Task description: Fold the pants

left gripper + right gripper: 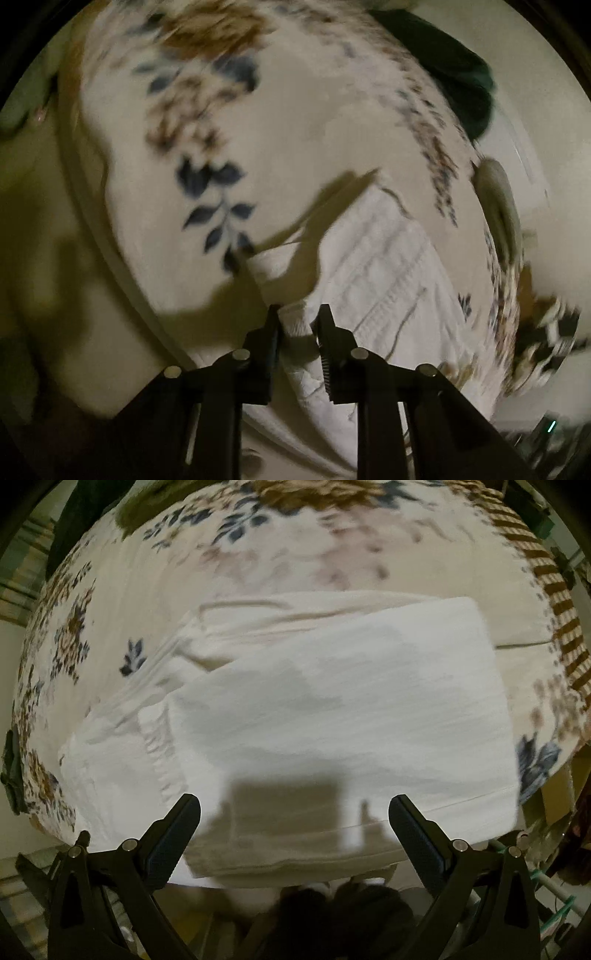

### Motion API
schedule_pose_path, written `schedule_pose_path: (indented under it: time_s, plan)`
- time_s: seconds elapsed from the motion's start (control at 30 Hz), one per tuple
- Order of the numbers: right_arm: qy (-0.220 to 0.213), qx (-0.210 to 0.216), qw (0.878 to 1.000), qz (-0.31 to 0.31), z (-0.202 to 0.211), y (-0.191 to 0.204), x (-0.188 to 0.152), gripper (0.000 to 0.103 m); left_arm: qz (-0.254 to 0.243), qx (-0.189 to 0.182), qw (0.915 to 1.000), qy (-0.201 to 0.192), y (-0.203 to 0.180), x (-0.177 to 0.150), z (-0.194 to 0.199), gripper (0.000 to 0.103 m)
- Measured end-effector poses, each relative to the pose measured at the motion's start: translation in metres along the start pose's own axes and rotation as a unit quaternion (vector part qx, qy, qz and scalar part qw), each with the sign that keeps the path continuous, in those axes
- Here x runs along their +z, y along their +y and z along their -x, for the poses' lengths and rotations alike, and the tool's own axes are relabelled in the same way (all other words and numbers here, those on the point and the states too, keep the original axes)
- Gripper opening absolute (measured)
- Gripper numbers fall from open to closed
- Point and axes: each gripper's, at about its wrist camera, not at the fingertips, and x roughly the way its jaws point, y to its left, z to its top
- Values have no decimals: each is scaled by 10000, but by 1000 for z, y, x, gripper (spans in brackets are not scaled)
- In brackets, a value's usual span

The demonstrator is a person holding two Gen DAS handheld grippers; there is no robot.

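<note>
White pants (332, 701) lie folded over themselves on a floral bedsheet (166, 572), the gathered waistband toward the left. My right gripper (295, 801) hangs open above their near edge, pointing straight down with nothing between its wide-spread fingers. In the blurred left wrist view, the pants (369, 266) run from the centre down to my left gripper (299, 319). Its jaws stand close together with a fold of the white fabric pinched between them. The floral bedsheet (258, 129) fills the space beyond.
The bed's edge curves down the left of the left wrist view, with floor beyond. A dark green cloth (450, 66) lies at the far right of the bed. Another dark cloth (13, 771) hangs at the left edge. Something dark and blurred (332, 904) sits below the near edge.
</note>
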Motion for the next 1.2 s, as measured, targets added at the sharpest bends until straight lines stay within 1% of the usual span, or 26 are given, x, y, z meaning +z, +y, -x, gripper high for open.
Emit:
schedule_pose_path:
  time_s: [0.07, 0.1, 0.17, 0.2, 0.23, 0.27, 0.3, 0.33, 0.37, 0.4, 0.43, 0.47, 0.53, 0.57, 0.6, 0.63, 0.67, 0.7, 0.73, 0.77, 0.83, 0.9, 0.97, 1.0, 1.13, 1.2]
  plan:
    - [26, 11, 10000, 87, -6, 11, -3, 103, -373, -112, 9990, -210, -12, 3, 12, 14]
    - [38, -11, 9999, 146, -9, 15, -4, 103, -464, -162, 9985, -239, -17, 5, 15, 14]
    - [91, -65, 9998, 191, -15, 20, -7, 103, -542, -353, 9975, -284, -22, 12, 24, 14]
    - [121, -40, 9998, 161, -18, 21, -8, 103, -621, -415, 9965, -373, -26, 16, 27, 13]
    - [134, -27, 9998, 133, -20, 23, -9, 103, -729, -394, 9957, -406, -28, 23, 27, 12]
    - [143, -21, 9999, 93, -22, 23, -10, 103, -711, -364, 9957, -463, -23, 31, 25, 11]
    - [144, -6, 9999, 53, -23, 23, -10, 103, -616, -345, 9964, -467, -18, 38, 19, 4]
    - [147, 12, 9999, 14, -23, 22, -11, 103, -518, -200, 9975, -434, -6, 49, 12, 0]
    - [157, 36, 9999, -17, -23, 21, -12, 103, -480, -98, 9983, -329, 2, 57, -2, 0]
    - [149, 61, 9999, -33, -22, 19, -12, 103, -393, -128, 9991, -57, 12, 64, -18, 0]
    - [135, 70, 9999, -28, -21, 19, -13, 103, -214, -292, 9991, 214, 17, 66, -30, 0]
    - [138, 72, 9999, -18, -21, 20, -13, 103, 33, -584, 9971, 486, 26, 69, -37, 1]
    - [135, 120, 9998, -38, -19, 18, -12, 103, 126, -815, 9947, 618, 31, 73, -38, 3]
    - [123, 133, 9998, -56, -18, 17, -11, 103, 102, -898, 9930, 756, 33, 74, -40, 10]
    - [122, 137, 9998, -77, -17, 15, -12, 103, 81, -984, 9908, 928, 33, 75, -44, 25]
    - [125, 160, 9997, -134, -17, 13, -12, 103, 87, -1106, 9889, 993, 34, 75, -46, 34]
    - [137, 180, 9996, -180, -16, 11, -12, 103, 111, -1243, 9870, 1009, 36, 74, -47, 54]
    - [163, 194, 9994, -238, -17, 9, -13, 103, 151, -1341, 9853, 1046, 38, 73, -49, 70]
    - [186, 204, 9992, -299, -17, 6, -13, 103, 304, -1589, 9806, 1104, 42, 71, -52, 70]
    - [198, 216, 9989, -372, -18, 6, -13, 103, 470, -1714, 9782, 1078, 47, 71, -52, 71]
    - [210, 241, 9986, -428, -17, 5, -13, 103, 491, -1862, 9756, 1058, 50, 69, -50, 72]
    - [187, 246, 9987, -415, -17, 5, -13, 103, 559, -2033, 9723, 1006, 54, 66, -47, 77]
    - [199, 260, 9986, -411, -16, 5, -13, 103, 677, -2175, 9687, 987, 58, 62, -46, 78]
    - [198, 262, 9986, -415, -16, 4, -13, 103, 830, -2318, 9645, 954, 62, 57, -45, 79]
    - [256, 273, 9980, -516, -18, 2, -13, 103, 1358, -2715, 9506, 654, 81, 44, -33, 81]
    - [275, 284, 9977, -544, -19, 4, -13, 103, 1617, -2742, 9466, 501, 90, 33, -28, 82]
